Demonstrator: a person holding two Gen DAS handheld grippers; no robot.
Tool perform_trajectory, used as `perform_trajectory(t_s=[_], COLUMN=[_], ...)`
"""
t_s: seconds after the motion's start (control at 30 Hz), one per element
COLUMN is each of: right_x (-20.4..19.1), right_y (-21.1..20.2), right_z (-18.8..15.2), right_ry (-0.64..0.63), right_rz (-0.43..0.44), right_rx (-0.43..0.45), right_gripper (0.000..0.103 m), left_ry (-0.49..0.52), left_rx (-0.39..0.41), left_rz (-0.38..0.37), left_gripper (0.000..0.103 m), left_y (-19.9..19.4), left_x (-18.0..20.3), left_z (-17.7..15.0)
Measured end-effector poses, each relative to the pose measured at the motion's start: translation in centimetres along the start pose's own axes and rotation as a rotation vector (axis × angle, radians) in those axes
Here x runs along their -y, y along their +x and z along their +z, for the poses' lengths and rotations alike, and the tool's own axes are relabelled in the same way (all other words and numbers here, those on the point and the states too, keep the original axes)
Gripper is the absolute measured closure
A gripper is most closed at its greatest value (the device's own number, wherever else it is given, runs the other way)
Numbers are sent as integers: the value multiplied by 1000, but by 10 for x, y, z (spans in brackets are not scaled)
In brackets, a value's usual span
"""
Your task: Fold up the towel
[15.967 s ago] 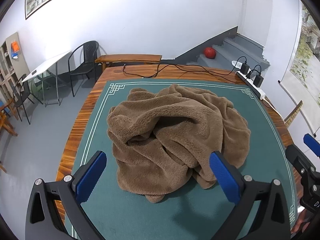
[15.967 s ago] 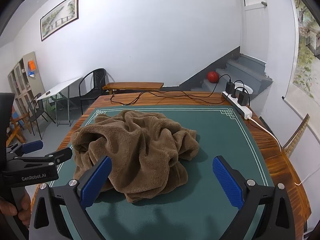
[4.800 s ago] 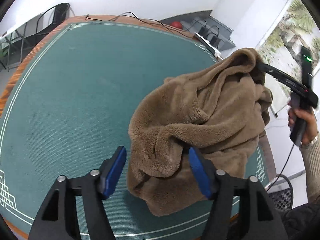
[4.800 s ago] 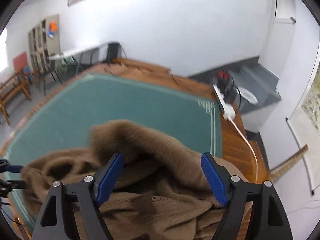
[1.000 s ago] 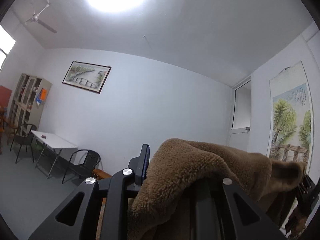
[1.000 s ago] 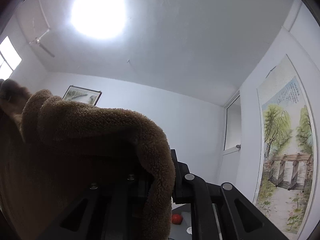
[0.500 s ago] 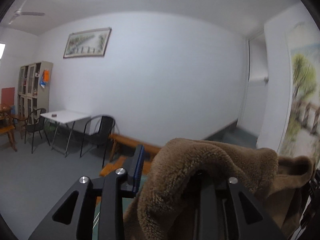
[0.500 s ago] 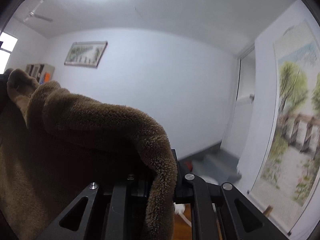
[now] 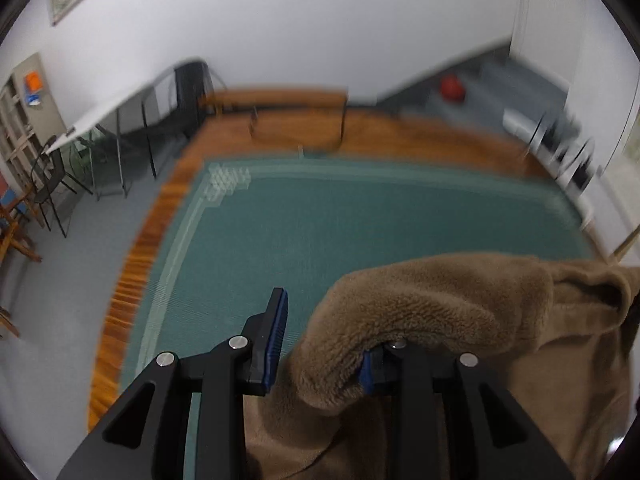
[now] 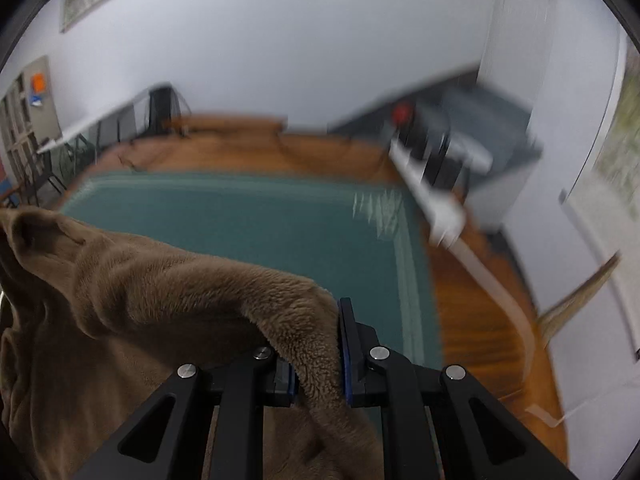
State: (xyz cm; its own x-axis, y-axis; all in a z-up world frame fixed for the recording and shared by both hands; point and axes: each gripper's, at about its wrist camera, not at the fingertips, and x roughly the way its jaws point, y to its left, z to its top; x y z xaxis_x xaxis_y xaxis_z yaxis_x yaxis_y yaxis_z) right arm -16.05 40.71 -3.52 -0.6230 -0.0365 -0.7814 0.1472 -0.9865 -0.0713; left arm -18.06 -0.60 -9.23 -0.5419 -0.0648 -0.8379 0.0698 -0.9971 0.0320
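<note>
Left wrist view: left hand-held gripper (image 9: 320,344) clamps the brown towel (image 9: 432,304) above the counter (image 9: 320,232); right hand-held gripper (image 10: 318,348) likewise pinches it.

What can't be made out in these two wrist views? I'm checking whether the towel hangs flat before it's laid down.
- Brown towel: its lower part runs off the bottom edge in both views, so its hang is hidden.
- Left gripper: the towel drapes over its right finger.
- Right gripper: pile covers the pinch.
- Green mat: near part hidden behind the towel.
- Wooden table far edge, cables and the red ball: motion-blurred.
</note>
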Motion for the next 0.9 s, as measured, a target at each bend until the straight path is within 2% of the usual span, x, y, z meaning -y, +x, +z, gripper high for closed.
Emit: perform_trajectory(t_s=[0.1, 0.17, 0.2, 0.23, 0.37, 0.43, 0.5, 0.6, 0.7, 0.8, 0.9], right_x=[7, 19, 21, 19, -6, -21, -41, -68, -88, -93, -75], right_y=[31, 23, 20, 18, -5, -10, -8, 14, 42, 71, 98], right_z=[-13, -14, -13, -11, -21, -24, -29, -32, -22, 4, 37], right_ry=[46, 59, 55, 45, -81, -160, -232, -297, -347, -308, -143], right_rz=[26, 19, 13, 8, -36, -2, 55, 152, 153, 152, 109], right_rx=[-92, -86, -71, -48, 41, 58, 29, -79, -134, -136, -115], right_gripper=[83, 67, 42, 28, 29, 29, 29, 29, 29, 29, 29], left_ry=[23, 34, 37, 39, 49, 54, 65, 69, 40, 2, -38], left_rx=[-104, -144, -142, -141, -134, -131, -132, -154, -175, -192, -207], left_rz=[18, 22, 19, 15, 2, -4, -5, -2, -26, -62, -105], left_gripper=[62, 56, 49, 47, 44, 44, 44, 44, 43, 43, 38], left_y=[41, 57, 58, 58, 61, 62, 66, 86, 99, 104, 105], left_x=[8, 12, 13, 14, 18, 20, 24, 25, 22, 14, 4], left_z=[3, 7, 10, 13, 26, 32, 38, 42, 44, 44, 43])
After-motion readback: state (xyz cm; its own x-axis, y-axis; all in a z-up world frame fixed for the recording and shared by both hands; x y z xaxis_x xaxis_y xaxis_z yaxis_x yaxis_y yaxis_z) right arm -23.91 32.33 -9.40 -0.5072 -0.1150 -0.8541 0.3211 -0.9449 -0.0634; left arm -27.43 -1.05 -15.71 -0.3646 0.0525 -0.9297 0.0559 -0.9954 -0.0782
